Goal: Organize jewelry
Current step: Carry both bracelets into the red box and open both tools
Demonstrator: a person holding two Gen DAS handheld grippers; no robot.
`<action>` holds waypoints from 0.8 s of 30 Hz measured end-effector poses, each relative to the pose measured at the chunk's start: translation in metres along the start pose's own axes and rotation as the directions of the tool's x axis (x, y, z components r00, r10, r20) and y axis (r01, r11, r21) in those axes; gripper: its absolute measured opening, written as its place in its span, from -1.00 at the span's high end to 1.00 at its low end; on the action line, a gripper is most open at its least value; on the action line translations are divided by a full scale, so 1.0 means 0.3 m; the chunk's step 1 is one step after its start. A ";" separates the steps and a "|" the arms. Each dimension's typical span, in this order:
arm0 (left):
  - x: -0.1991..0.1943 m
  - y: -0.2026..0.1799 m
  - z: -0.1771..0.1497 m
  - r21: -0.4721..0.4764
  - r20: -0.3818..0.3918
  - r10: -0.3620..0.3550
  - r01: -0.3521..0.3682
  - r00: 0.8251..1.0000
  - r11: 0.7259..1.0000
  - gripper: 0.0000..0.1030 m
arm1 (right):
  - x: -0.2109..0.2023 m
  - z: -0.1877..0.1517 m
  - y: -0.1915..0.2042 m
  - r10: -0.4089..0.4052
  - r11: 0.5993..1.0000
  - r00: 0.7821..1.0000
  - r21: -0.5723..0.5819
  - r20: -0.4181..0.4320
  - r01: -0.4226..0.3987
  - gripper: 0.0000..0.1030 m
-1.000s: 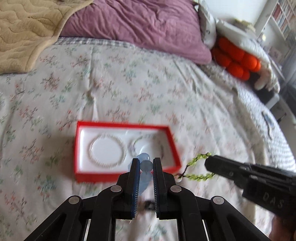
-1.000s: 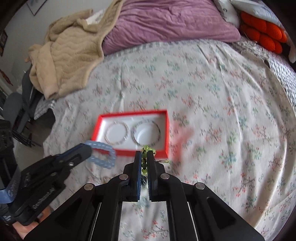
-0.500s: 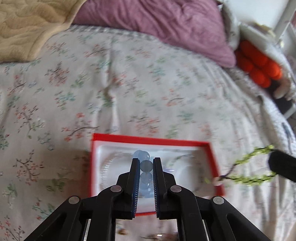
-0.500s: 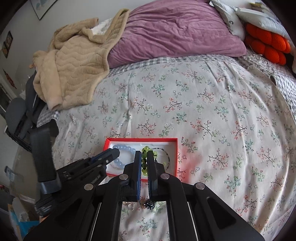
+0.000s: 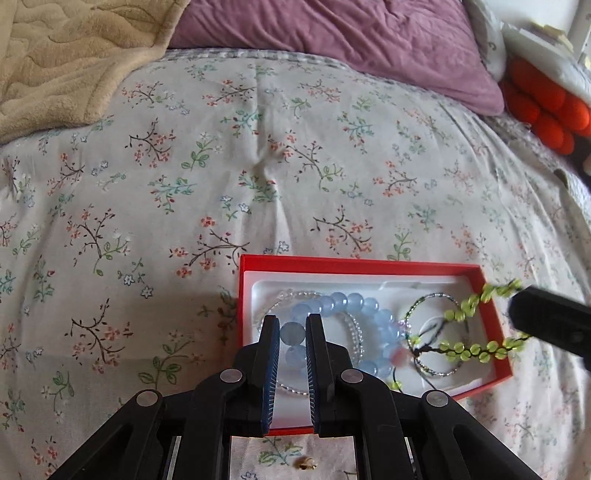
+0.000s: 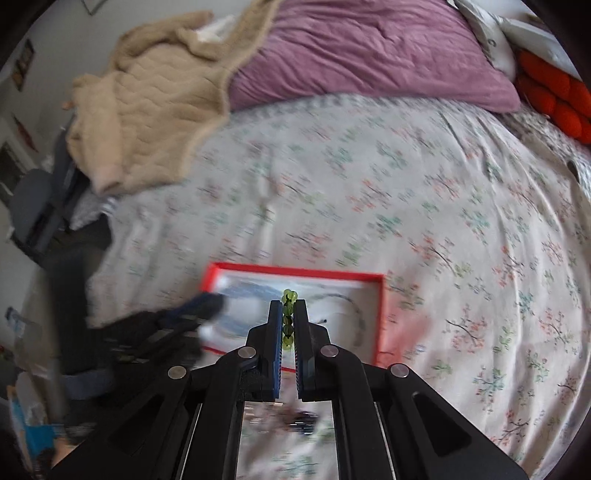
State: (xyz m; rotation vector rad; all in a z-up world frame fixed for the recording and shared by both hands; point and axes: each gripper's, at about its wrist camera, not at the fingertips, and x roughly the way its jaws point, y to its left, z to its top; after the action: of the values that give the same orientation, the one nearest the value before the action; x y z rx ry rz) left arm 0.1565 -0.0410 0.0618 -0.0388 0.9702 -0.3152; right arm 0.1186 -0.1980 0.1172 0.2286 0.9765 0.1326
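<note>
The left gripper (image 5: 289, 334) pinches the blue bead bracelet (image 5: 347, 328) just ahead of its tips, low over the red box (image 5: 354, 266), while the right gripper (image 6: 289, 317), beside it, clamps the green bead bracelet (image 5: 476, 347), apparently so both drop inside.

We see floral bedspread (image 5: 258, 155) open beyond red box (image 5: 354, 265); beige blanket (image 5: 66, 55), purple pillow (image 5: 332, 33) block far side; orange cushion (image 5: 546, 107) crowds right.
</note>
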 end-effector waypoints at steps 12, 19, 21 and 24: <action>0.009 -0.015 -0.003 0.025 0.008 0.079 -0.079 0.997 0.997 0.77 | 0.077 -0.021 -0.111 -0.071 0.997 0.997 0.002 -0.021 0.071 0.85; -0.046 -0.042 -0.013 0.056 0.027 0.096 -0.097 0.995 0.994 0.25 | 0.022 -0.027 -0.116 -0.047 0.999 0.999 0.015 -0.013 0.047 0.18; -0.058 -0.047 -0.020 0.061 0.019 0.097 -0.098 0.995 0.993 0.16 | -0.001 -0.034 -0.109 -0.052 0.999 0.999 0.002 -0.010 0.052 0.18; -0.082 -0.055 -0.039 0.076 0.019 0.111 -0.112 0.994 0.991 -0.05 | -0.033 -0.051 -0.095 -0.064 0.998 0.998 -0.022 -0.012 0.063 0.18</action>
State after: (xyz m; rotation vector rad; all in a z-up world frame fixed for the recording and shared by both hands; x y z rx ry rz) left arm 0.1300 -0.0486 0.0777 0.0830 0.9412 -0.2482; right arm 0.1006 -0.2256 0.1097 0.1773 0.9934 0.0863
